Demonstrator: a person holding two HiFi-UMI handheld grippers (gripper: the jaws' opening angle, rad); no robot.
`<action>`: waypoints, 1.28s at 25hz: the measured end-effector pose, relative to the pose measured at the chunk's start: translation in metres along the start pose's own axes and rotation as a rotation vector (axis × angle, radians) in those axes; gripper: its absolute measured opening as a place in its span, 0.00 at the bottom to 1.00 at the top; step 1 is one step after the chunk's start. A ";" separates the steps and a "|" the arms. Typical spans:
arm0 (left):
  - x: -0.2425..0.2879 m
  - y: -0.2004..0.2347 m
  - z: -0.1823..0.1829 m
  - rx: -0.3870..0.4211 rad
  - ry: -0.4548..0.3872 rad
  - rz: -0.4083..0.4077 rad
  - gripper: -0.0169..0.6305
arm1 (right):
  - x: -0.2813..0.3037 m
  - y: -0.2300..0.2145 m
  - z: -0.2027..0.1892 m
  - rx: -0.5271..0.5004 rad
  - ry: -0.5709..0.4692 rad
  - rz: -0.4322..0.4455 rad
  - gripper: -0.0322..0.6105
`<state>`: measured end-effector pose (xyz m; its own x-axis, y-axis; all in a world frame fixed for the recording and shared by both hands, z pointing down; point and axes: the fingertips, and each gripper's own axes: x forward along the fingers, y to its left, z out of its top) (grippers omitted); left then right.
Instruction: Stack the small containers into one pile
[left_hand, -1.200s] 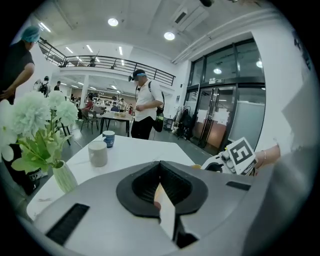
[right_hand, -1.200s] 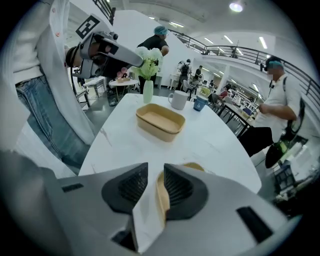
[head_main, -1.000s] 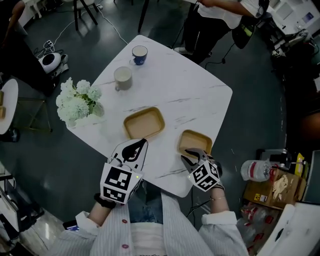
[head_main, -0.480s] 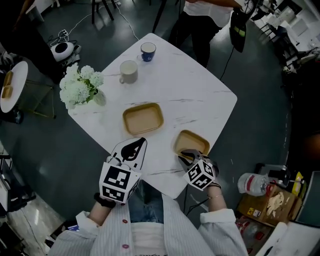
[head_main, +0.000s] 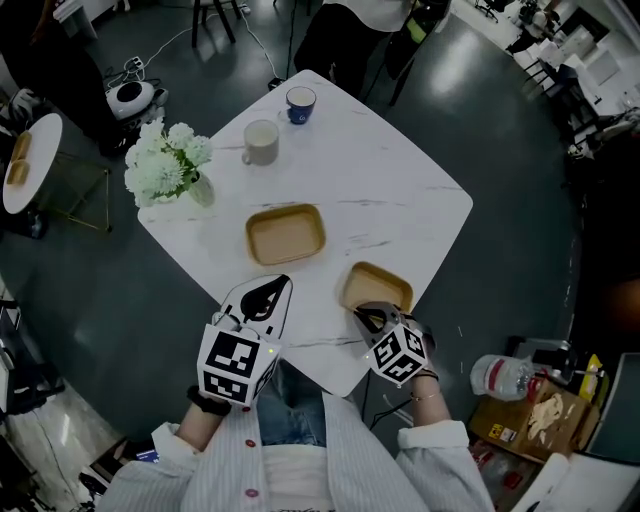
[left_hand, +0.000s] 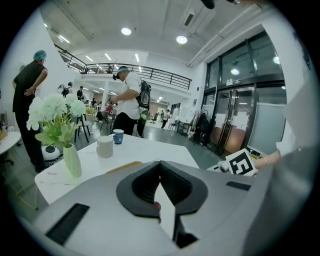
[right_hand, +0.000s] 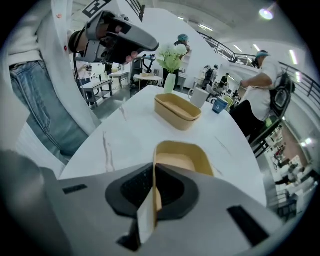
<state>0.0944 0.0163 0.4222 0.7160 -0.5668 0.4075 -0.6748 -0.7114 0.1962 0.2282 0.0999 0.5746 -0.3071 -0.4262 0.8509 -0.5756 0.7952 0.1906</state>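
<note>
Two tan containers lie on the white marble table (head_main: 400, 180). The wider one (head_main: 286, 233) (right_hand: 177, 111) sits in the middle; its edge (left_hand: 122, 166) shows just beyond the left jaws. The smaller one (head_main: 378, 287) (right_hand: 180, 155) rests near the front right edge. My right gripper (head_main: 368, 316) (right_hand: 153, 167) is shut on the smaller container's near wall, which runs between the jaws. My left gripper (head_main: 268, 296) (left_hand: 160, 165) hovers over the table's front edge, short of the wider container, shut with nothing in it.
A vase of white flowers (head_main: 170, 165) (left_hand: 60, 125) stands at the table's left corner. A white mug (head_main: 261, 141) and a blue cup (head_main: 299, 102) stand at the far corner. A person stands beyond the table. A bottle (head_main: 495, 375) and a cardboard box lie on the floor at right.
The head view has shifted a little. Both grippers hold the same places relative to the containers, and the right one stays shut on the smaller container.
</note>
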 end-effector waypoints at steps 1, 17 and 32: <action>-0.001 0.001 0.000 -0.001 -0.003 0.001 0.05 | -0.002 -0.002 0.003 0.001 -0.008 -0.005 0.09; -0.016 0.062 0.019 -0.010 -0.027 0.006 0.05 | -0.007 -0.042 0.086 -0.033 -0.050 -0.082 0.09; -0.019 0.134 0.031 -0.016 -0.015 -0.031 0.05 | 0.041 -0.044 0.207 -0.250 -0.093 -0.036 0.09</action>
<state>-0.0038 -0.0808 0.4132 0.7391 -0.5509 0.3875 -0.6550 -0.7221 0.2228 0.0842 -0.0422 0.5001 -0.3643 -0.4851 0.7950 -0.3860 0.8555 0.3451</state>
